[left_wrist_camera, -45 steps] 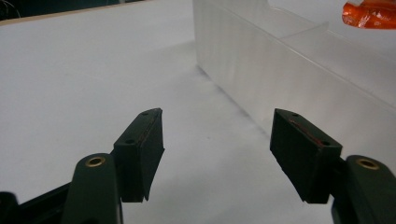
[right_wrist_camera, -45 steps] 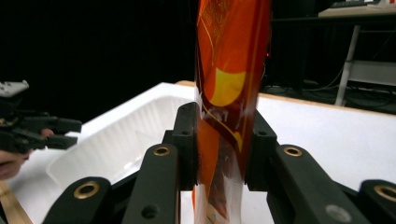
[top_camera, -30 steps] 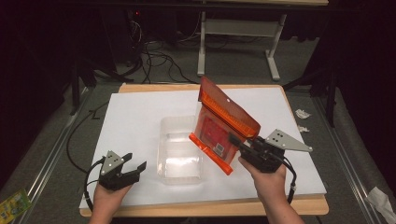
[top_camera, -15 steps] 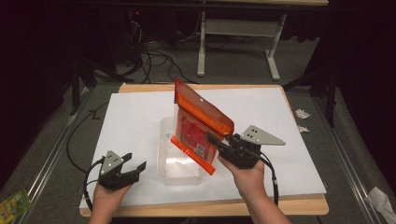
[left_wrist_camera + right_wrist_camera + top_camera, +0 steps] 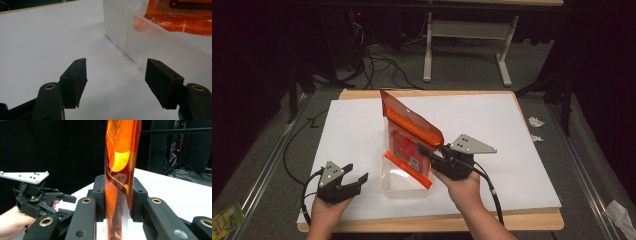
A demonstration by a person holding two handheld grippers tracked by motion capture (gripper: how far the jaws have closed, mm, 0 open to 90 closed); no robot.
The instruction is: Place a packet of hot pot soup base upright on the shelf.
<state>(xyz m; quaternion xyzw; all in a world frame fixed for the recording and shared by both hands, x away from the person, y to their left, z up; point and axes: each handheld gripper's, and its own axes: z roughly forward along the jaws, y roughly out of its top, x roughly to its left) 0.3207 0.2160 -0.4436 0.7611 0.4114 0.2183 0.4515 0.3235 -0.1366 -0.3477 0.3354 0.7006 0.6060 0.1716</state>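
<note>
An orange packet [image 5: 409, 135] hangs tilted over a clear plastic tub [image 5: 404, 177] near the middle of the white sheet [image 5: 492, 125] that covers the table [image 5: 437, 222]; its lower edge dips into the tub and its top leans to the far left. The right gripper [image 5: 428, 151] pinches the packet at its right edge, jaws pressed together on the film. In the right gripper view the packet [image 5: 121, 157] stands almost edge-on between the two black jaws, squeezed flat where they meet, and the right gripper [image 5: 117, 202] has the film as the only thing between its pads.

The left gripper [image 5: 354, 177] rests low at the near left of the sheet, just left of the tub, jaws spread and holding nothing. The left gripper view shows that wide gap in the left gripper [image 5: 116, 75], with bare white sheet between the pads, the tub's frosted wall [image 5: 150, 37] close ahead on the right and the orange packet [image 5: 180, 15] above it. The right gripper view also catches the left gripper [image 5: 37, 195] farther off, gripped by a hand [image 5: 12, 220]
</note>
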